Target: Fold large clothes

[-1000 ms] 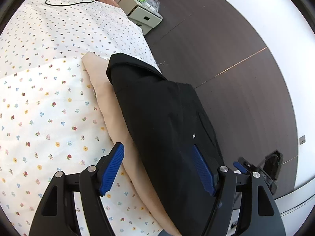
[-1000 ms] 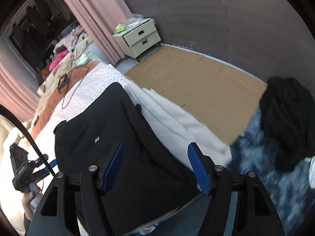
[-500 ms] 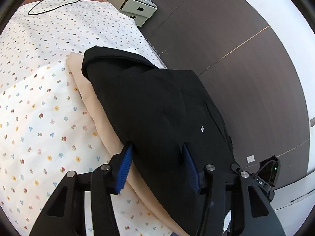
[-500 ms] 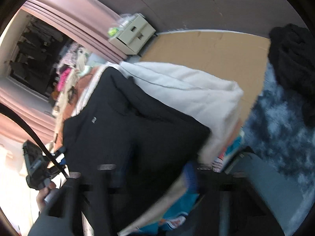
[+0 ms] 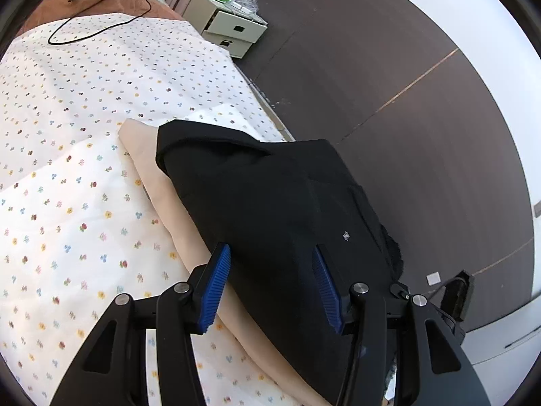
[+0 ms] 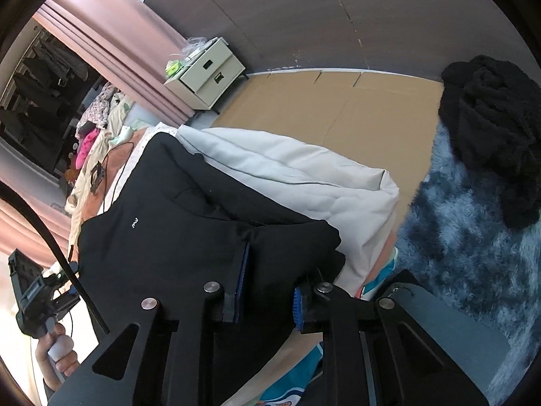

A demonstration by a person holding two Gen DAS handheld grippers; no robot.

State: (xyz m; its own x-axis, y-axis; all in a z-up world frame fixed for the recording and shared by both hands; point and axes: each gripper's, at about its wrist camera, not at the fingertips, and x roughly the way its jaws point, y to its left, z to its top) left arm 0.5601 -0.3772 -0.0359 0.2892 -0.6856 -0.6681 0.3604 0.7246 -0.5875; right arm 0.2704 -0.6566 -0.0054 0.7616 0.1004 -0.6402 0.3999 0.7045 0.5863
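A black garment [image 5: 270, 209] with a small white logo lies folded on a beige garment [image 5: 159, 186] at the edge of the flowered bed sheet [image 5: 67, 169]. My left gripper [image 5: 270, 284] is open, its blue pads either side of the black garment's near end. In the right wrist view the black garment [image 6: 169, 237] lies over pale cloth [image 6: 297, 176]. My right gripper [image 6: 268, 287] has its jaws drawn close around a fold at the black garment's corner.
A white drawer unit [image 5: 230, 30] stands past the bed by a dark wall. A black cable [image 5: 98, 23] lies on the far sheet. In the right wrist view, cardboard [image 6: 338, 101] covers the floor, and a black pile [image 6: 490, 128] sits on a blue shaggy rug [image 6: 466, 264].
My left gripper moved in over the black garment and narrowed its jaws. My right gripper swung in and closed on the garment's corner.
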